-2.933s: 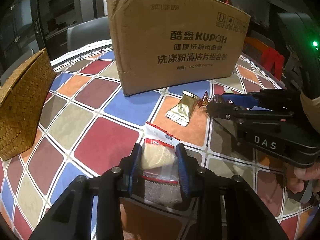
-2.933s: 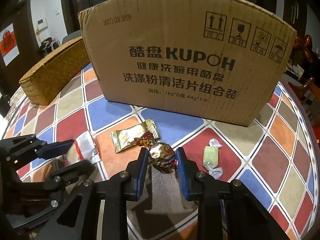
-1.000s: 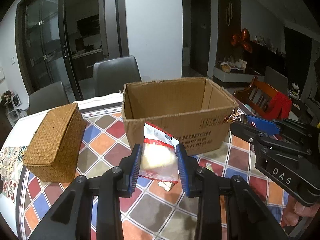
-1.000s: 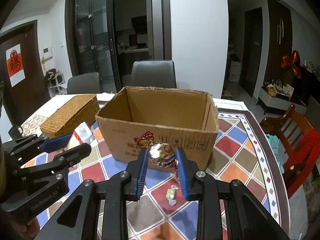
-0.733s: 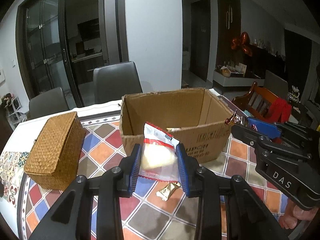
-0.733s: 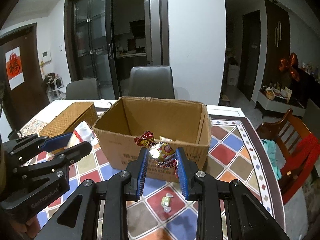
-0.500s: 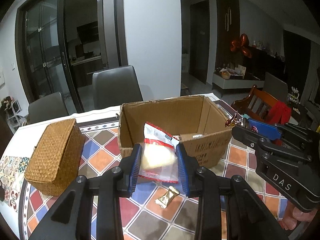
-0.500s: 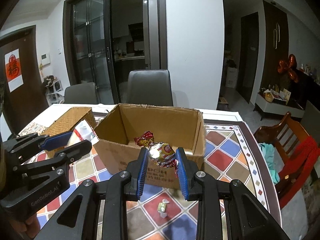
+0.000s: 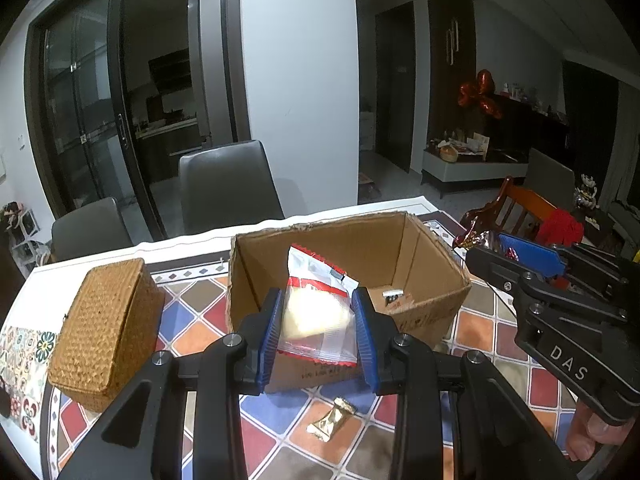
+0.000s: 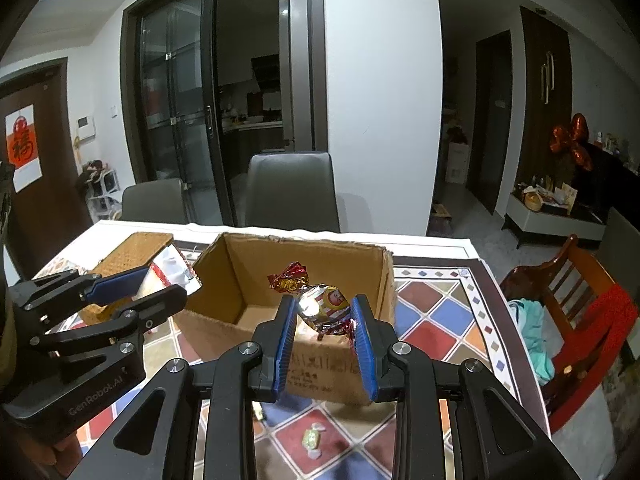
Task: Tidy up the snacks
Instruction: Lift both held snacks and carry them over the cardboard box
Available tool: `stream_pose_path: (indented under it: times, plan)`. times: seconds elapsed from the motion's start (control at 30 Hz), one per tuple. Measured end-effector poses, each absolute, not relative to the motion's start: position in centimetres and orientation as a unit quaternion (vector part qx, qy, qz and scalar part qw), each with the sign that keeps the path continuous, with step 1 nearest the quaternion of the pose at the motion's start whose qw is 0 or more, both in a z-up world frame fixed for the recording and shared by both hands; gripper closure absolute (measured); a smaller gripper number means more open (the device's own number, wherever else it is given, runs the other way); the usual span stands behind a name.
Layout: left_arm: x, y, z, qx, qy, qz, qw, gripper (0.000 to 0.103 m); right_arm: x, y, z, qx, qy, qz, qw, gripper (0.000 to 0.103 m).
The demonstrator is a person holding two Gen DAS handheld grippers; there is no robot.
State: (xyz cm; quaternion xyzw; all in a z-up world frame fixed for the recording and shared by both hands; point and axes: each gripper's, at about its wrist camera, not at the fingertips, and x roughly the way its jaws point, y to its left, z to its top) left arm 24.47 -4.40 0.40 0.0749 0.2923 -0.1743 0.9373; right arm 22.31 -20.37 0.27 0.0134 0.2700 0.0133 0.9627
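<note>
The left gripper (image 9: pixel 316 320) pinches a soft, crinkly packet (image 9: pixel 318 312) mid-body; the right gripper (image 10: pixel 325 320) clamps a light, probably slippery foil candy (image 10: pixel 324 308) above the box (image 10: pixel 224 320).

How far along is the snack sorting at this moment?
Partly done: at least one small packet already lies inside the cardboard box. In hand: left gripper clamps a clear cake packet; right gripper clamps a foil candy. Left on the table: gold wrapper, green candy.
</note>
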Motion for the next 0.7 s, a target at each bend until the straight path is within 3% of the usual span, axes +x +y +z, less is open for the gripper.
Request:
stream_pose_path:
  times: [0.7]
  plan:
    - [29.0, -4.4, -0.9, 0.070, 0.300, -0.159, 0.938, 0.068, 26.4, -20.1, -0.7, 0.008, 0.281, 0.016, 0.960, 0.073]
